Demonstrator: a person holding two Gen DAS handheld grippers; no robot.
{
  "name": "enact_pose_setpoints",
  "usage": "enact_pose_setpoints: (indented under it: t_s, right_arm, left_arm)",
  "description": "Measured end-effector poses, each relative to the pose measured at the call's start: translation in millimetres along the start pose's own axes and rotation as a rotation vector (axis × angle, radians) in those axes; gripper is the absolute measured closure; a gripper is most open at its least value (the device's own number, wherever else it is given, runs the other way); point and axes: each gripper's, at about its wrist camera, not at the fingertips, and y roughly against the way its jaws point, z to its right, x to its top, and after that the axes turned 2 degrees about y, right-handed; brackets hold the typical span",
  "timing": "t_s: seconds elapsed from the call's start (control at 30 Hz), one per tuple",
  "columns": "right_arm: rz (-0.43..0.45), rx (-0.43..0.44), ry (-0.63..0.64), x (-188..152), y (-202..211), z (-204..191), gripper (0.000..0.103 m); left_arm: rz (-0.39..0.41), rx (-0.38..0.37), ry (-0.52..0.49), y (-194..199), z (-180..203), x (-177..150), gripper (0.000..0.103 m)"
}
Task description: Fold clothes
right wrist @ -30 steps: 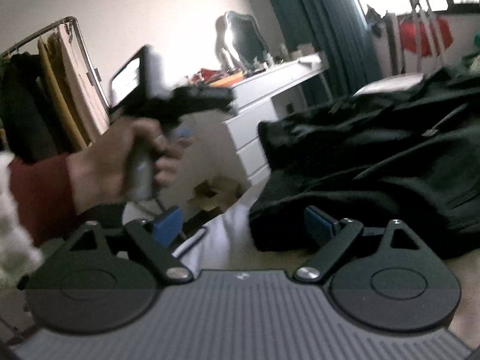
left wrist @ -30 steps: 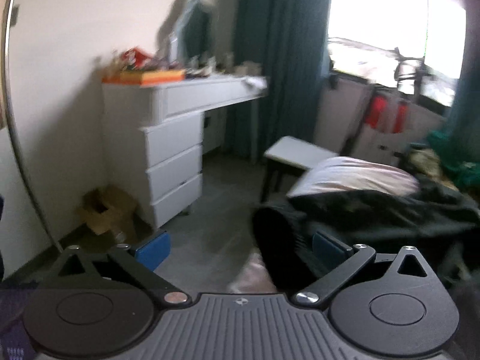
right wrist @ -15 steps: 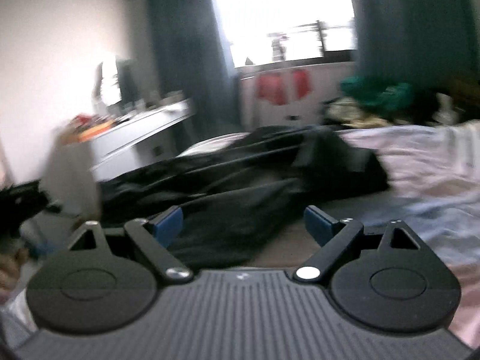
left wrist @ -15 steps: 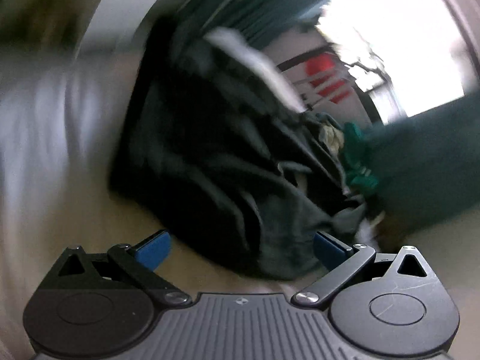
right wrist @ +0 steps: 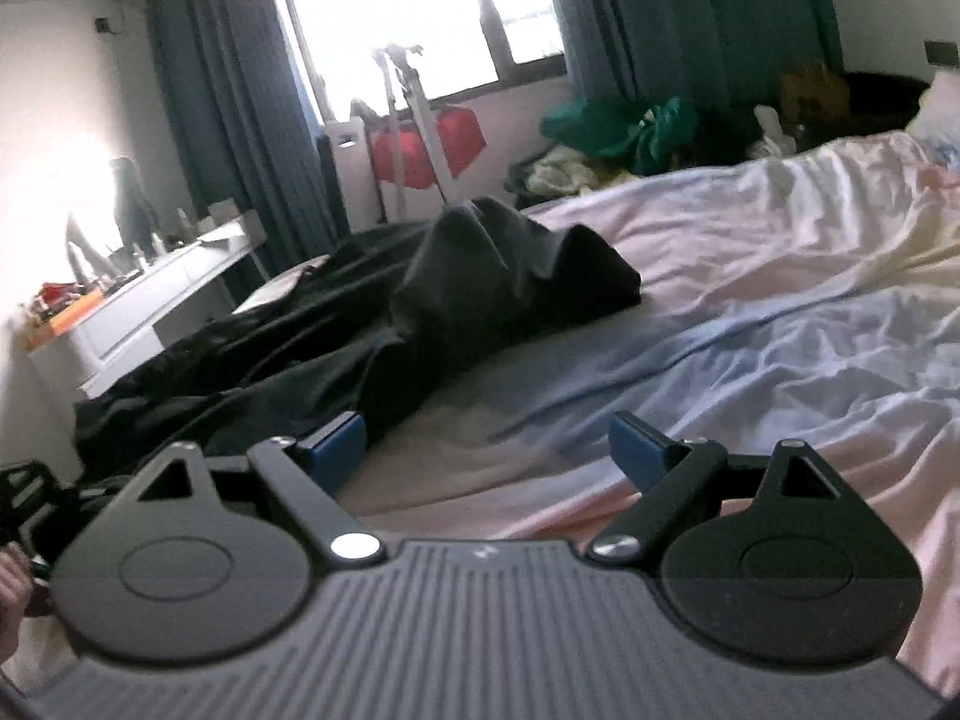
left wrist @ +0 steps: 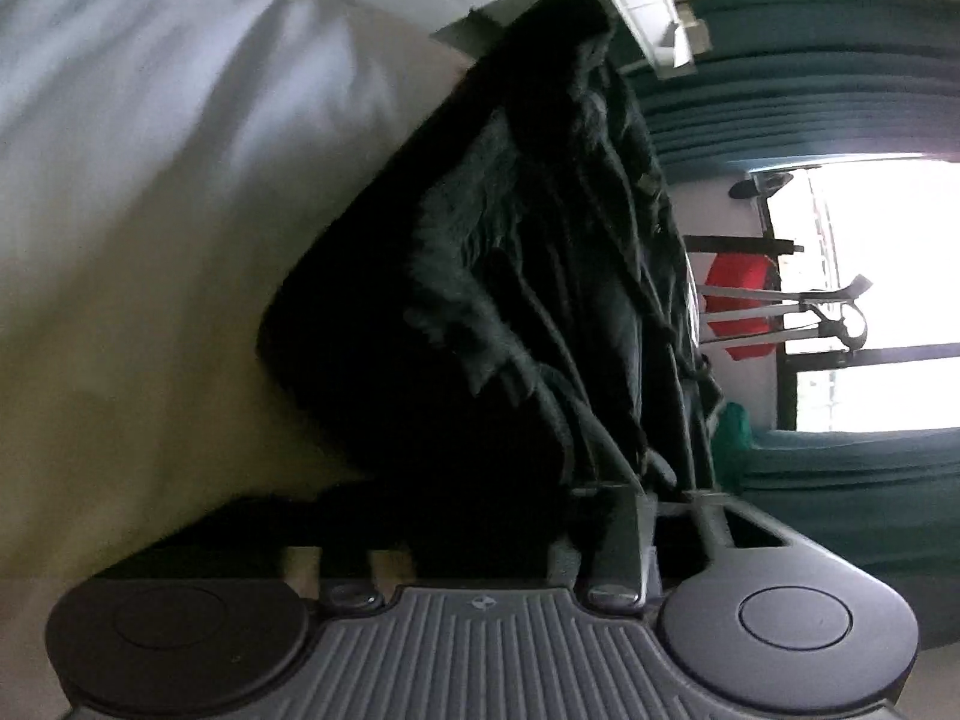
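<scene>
Dark garment (right wrist: 372, 324) heaped at left of frame on bed (right wrist: 750, 312), open sheet to right; right gripper (right wrist: 486, 444) fingers wide, empty; left gripper (left wrist: 480, 540) buried in cloth, spread indiscernible.

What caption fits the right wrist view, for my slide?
Open right hand-held gripper hovering over a rumpled pale bedsheet, beside a crumpled black fabric garment.

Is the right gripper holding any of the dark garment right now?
No. The right gripper is open, its fingers apart over bare bed sheet, beside the dark garment.
</scene>
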Motion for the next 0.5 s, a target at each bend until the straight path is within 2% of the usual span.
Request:
enact_pose_setpoints:
  t_s: [0.03,0.07,0.13,0.27,0.37,0.43,0.5]
  right_arm:
    - [-0.003,-0.003,-0.013,-0.6,-2.0,2.3,0.013]
    - [-0.001,-0.006,-0.020,-0.4,-1.6,3.5,0.013]
    - [0.004,-0.013,-0.031,0.2,-0.5,5.7,0.013]
    - [0.015,-0.027,-0.055,1.3,1.6,10.2,0.013]
    - [0.022,-0.038,-0.073,2.2,3.2,13.5,0.013]
    - [0.027,-0.042,-0.083,2.9,4.7,14.5,0.013]
    - [0.027,-0.032,-0.083,3.7,7.2,12.3,0.013]
  left_arm:
    - [0.006,0.015,-0.019,2.3,3.0,-0.1,0.084]
    - [-0.005,0.033,-0.042,6.0,6.7,1.6,0.090]
    - [-0.014,0.064,-0.102,22.4,18.0,7.3,0.094]
    - [0.018,0.071,-0.218,65.7,35.8,11.4,0.098]
    - [0.042,0.092,-0.268,103.2,43.6,19.3,0.098]
    - [0.041,0.125,-0.276,125.0,40.0,29.7,0.098]
    - [0.033,0.189,-0.296,130.6,29.6,39.7,0.098]
